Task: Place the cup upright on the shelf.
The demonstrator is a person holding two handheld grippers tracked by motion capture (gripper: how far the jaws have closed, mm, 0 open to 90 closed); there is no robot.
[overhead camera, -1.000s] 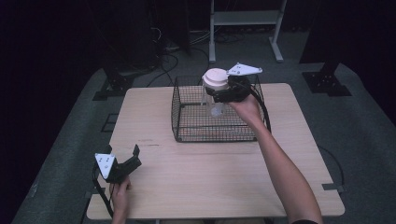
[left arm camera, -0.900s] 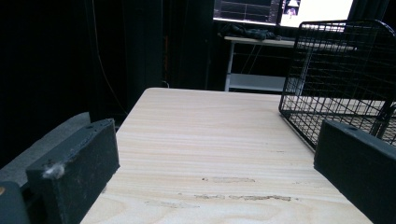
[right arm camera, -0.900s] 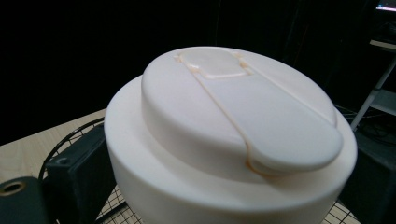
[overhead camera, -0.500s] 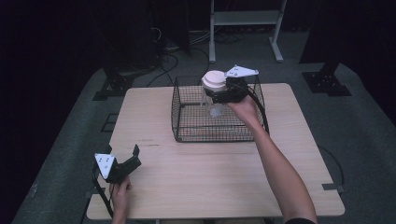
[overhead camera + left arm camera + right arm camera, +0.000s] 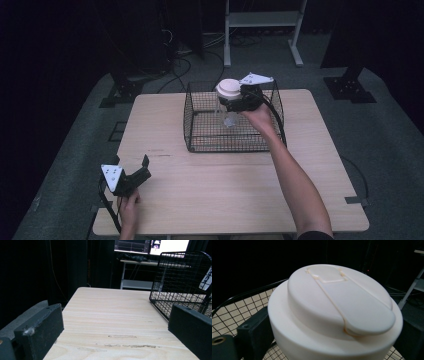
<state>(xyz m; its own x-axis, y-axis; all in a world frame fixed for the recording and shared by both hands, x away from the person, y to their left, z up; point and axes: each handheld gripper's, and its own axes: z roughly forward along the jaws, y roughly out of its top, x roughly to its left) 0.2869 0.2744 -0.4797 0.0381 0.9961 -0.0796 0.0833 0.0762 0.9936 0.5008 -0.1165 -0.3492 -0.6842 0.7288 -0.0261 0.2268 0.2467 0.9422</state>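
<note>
A clear jar with a cream-white lid (image 5: 229, 90) hangs over the black wire basket (image 5: 200, 135) at the table's far middle. My right gripper (image 5: 235, 102) is shut on the jar just under the lid; in the right gripper view the lid (image 5: 337, 312) looms large between the black jaws, above the basket's mesh. The jar's clear lower part (image 5: 230, 119) dips inside the basket. My left gripper (image 5: 142, 167) rests at the table's near left corner, open, with bare wood between its wide-apart jaws, and the basket (image 5: 180, 282) shows ahead at the right.
The light wooden table (image 5: 225, 190) has free room in front of and beside the basket. A white metal stand (image 5: 262, 20) and cables lie on the dark floor beyond the far edge. Black stand feet (image 5: 120, 92) sit left and right of the table.
The right gripper with the jar has shifted slightly left and toward the far side over the basket. The left gripper has not moved.
</note>
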